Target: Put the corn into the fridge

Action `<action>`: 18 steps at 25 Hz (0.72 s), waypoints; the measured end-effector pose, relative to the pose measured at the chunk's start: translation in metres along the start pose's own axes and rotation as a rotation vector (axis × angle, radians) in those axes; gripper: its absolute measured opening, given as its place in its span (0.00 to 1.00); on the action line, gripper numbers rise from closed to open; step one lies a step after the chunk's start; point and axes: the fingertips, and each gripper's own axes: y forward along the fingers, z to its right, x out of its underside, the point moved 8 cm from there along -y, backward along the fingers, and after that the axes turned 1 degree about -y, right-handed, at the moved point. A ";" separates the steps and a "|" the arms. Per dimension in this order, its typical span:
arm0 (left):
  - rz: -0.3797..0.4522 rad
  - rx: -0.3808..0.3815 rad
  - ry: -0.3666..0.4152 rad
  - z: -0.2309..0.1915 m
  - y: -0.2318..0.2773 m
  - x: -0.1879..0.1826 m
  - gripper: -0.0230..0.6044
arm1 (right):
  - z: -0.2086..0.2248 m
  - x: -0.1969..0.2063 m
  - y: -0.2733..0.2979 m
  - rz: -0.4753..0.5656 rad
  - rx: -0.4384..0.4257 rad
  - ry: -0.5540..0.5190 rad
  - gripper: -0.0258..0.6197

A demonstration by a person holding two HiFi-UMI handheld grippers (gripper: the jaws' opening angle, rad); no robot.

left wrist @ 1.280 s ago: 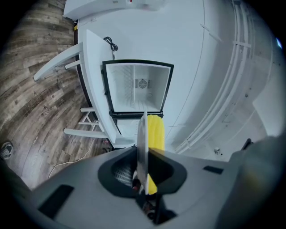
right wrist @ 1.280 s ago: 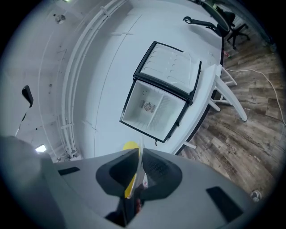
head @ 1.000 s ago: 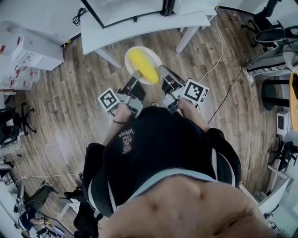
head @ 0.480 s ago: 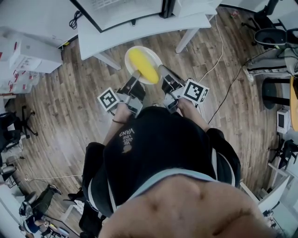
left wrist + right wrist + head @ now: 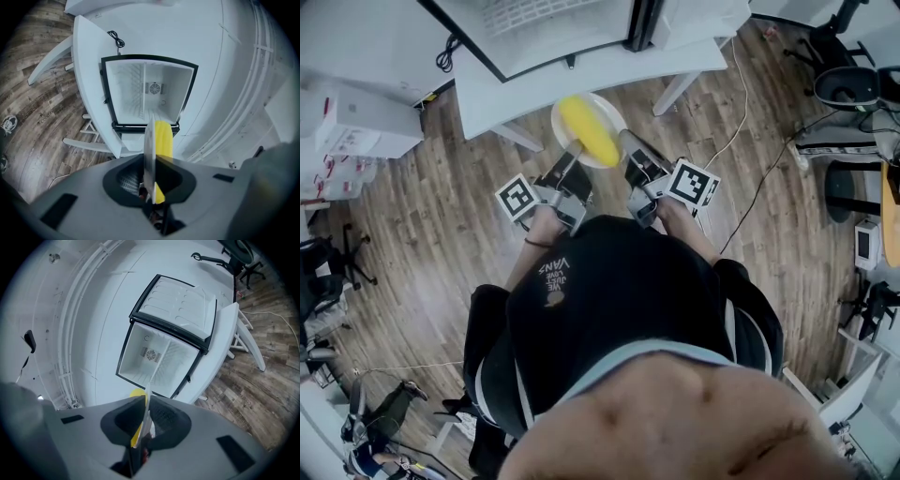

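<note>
left gripper (image 5: 574, 150) and right gripper (image 5: 626, 142) each pinch the plate (image 5: 565, 105) rim, so holding it level should keep the corn (image 5: 588, 131) put until the fridge (image 5: 147, 93) up top.

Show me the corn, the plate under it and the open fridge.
corn (image 5: 589, 134), head view, middle of the cob.
plate (image 5: 607, 111), head view, bare far rim.
fridge (image 5: 164, 96), left gripper view, inside back wall.

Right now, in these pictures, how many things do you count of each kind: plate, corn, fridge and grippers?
plate: 1
corn: 1
fridge: 1
grippers: 2, the left gripper and the right gripper
total: 5
</note>
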 end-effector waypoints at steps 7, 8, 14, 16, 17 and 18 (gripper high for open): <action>-0.002 0.005 0.006 0.001 0.013 -0.033 0.11 | 0.002 -0.011 0.033 0.004 -0.003 -0.006 0.09; -0.002 0.005 0.006 0.001 0.014 -0.037 0.11 | 0.002 -0.013 0.038 0.004 -0.004 -0.006 0.09; -0.004 0.009 0.008 0.004 0.025 -0.065 0.11 | 0.003 -0.023 0.065 0.006 -0.002 -0.010 0.09; -0.008 0.009 0.009 0.003 0.030 -0.073 0.11 | 0.004 -0.026 0.072 0.010 0.002 -0.015 0.09; -0.012 0.010 0.007 0.003 0.032 -0.076 0.11 | 0.004 -0.028 0.075 0.014 0.004 -0.016 0.09; -0.016 0.012 0.005 0.003 0.033 -0.080 0.11 | 0.004 -0.028 0.078 0.018 0.005 -0.015 0.09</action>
